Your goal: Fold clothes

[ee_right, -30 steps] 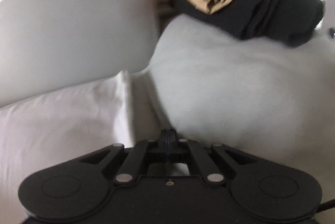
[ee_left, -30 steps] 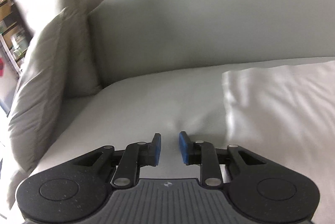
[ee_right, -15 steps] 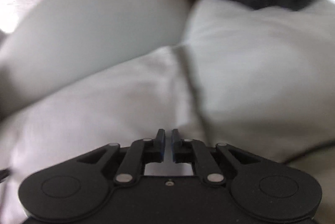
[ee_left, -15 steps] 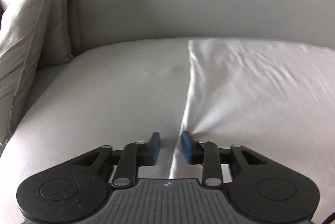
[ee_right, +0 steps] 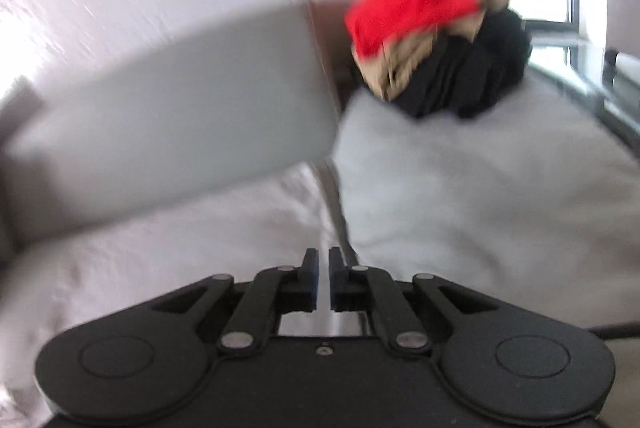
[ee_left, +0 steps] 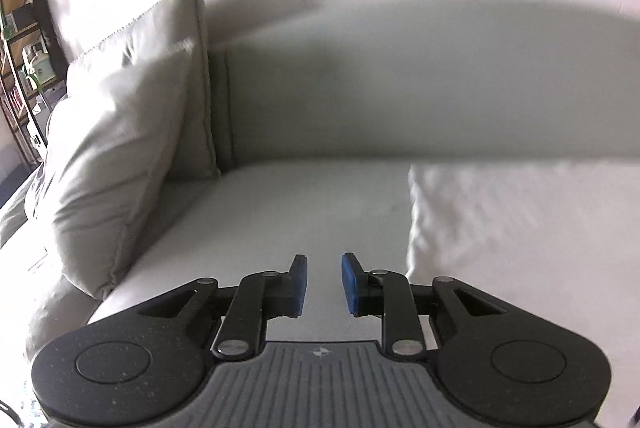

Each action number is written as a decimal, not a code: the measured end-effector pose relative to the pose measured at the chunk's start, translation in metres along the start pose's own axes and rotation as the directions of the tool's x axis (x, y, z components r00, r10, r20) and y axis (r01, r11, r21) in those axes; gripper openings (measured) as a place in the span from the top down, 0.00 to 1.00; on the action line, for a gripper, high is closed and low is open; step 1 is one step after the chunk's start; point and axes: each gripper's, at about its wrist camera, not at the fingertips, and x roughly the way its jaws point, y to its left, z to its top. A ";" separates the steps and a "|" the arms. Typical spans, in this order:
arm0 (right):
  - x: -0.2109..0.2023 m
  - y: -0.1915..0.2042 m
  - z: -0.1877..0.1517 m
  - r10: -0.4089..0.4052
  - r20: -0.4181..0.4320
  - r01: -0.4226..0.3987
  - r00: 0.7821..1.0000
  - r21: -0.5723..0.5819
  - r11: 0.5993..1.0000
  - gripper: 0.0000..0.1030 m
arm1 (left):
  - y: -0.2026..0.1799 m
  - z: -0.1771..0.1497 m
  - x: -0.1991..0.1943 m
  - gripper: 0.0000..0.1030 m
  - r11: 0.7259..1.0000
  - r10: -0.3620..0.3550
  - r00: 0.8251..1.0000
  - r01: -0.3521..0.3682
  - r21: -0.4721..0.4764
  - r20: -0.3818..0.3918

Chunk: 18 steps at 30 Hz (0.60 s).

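The pale grey sofa (ee_left: 256, 228) fills both views, its backrest (ee_left: 400, 87) running across the top. Both grippers tilt downward toward the seat, held above it. The white garment (ee_left: 520, 228) lies flat and spread on the seat cushion, its long axis running across the seat, parallel to the backrest; its left edge runs straight toward the backrest. The cloth is lightly wrinkled — blur hides finer detail.

The left gripper (ee_left: 323, 282) hangs above bare cushion just left of that edge, jaws apart and closing, nothing between them. The right gripper (ee_right: 323, 278) hangs above the garment's right edge (ee_right: 316, 187), jaws parted by a thin slit and opening — released, holding nothing.

A clothes pile (ee_right: 436, 43) — red, tan, black — sits on a grey cushion (ee_right: 480, 187) to the right.
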 end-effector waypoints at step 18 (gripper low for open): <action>-0.118 0.015 -0.084 0.234 -0.170 -0.223 0.957 0.081 0.971 0.73 | -0.061 -0.096 -0.144 0.69 0.944 -0.314 0.920 0.330 0.029 -0.235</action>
